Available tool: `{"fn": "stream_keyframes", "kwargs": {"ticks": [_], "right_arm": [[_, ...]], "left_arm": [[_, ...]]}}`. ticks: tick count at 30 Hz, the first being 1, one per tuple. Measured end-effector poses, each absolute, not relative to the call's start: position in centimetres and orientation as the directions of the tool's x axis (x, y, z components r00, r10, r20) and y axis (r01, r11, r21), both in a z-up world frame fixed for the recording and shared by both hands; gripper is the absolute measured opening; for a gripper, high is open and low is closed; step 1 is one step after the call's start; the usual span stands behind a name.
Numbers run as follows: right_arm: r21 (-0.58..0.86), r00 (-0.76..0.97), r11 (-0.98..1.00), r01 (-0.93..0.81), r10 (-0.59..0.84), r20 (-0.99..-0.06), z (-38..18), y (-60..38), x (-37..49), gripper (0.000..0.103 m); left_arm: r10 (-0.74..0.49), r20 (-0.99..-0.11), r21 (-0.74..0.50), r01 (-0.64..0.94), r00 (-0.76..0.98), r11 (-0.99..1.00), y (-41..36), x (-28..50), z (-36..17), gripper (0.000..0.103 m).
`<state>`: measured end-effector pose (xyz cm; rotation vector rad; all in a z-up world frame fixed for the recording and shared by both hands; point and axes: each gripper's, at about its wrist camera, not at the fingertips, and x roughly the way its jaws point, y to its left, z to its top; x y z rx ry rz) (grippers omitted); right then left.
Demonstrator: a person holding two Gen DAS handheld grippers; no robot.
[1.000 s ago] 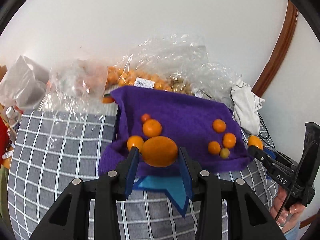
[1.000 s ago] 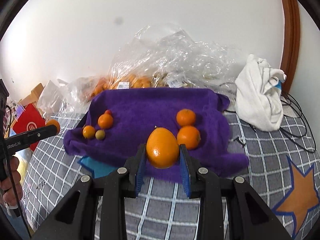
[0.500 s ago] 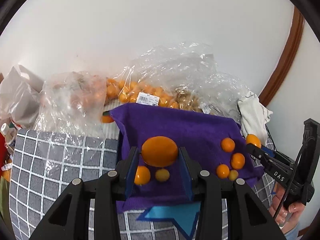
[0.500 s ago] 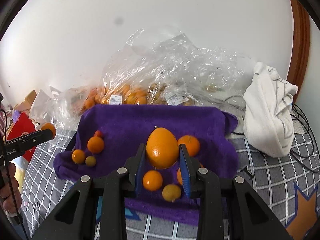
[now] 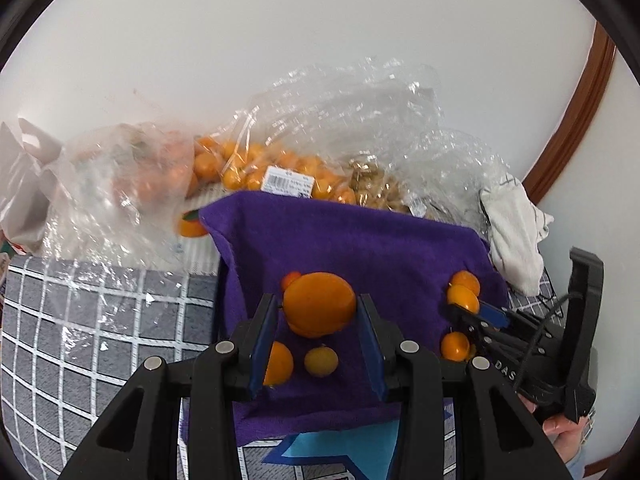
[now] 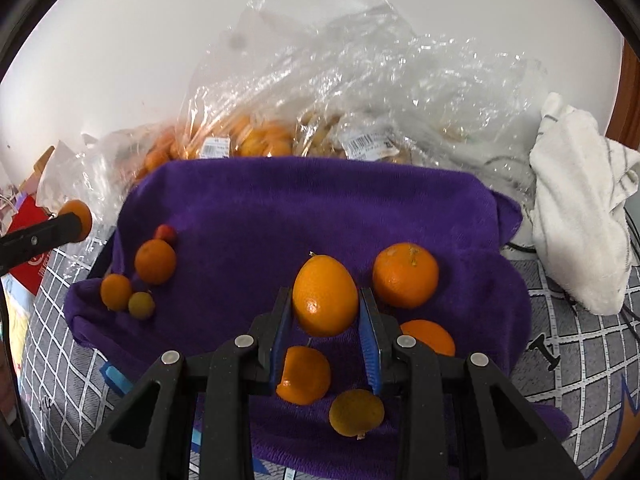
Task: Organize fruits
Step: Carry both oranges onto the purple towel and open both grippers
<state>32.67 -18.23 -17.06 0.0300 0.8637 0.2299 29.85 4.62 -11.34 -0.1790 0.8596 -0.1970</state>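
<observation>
My left gripper (image 5: 318, 312) is shut on a large orange (image 5: 319, 304) and holds it over the left part of the purple towel (image 5: 360, 248). Below it lie a small orange (image 5: 278, 362) and a yellowish fruit (image 5: 321, 360). My right gripper (image 6: 325, 314) is shut on an egg-shaped orange (image 6: 325, 294) above the towel's right part (image 6: 304, 208). A bigger orange (image 6: 405, 274) lies to its right, and smaller fruits (image 6: 306, 374) lie below it. A small group of fruits (image 6: 154, 260) lies at the towel's left edge.
Clear plastic bags with small oranges (image 5: 248, 168) and crumpled wrap (image 6: 360, 92) stand behind the towel against the white wall. A white cloth (image 6: 580, 216) lies at the right. The grey checked cover (image 5: 80, 320) spreads around the towel. A red packet (image 6: 28, 248) is far left.
Both grippers have moved forward over the purple towel with their oranges still held. The fruits lying on the towel now sit below and beside the fingers.
</observation>
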Motion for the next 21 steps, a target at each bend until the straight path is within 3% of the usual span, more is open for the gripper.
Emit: {"fn": "stream_keyframes", "kwargs": {"ticks": [21], "right_arm": [[0.089,0.615,0.967,-0.238,0.221,-0.757,-17.8,-17.3,32.9,0.033]], "left_arm": [[-0.297,-0.767,-0.279,0.12,0.568,0.953,3.5,29.3,-14.1,0.038]]}}
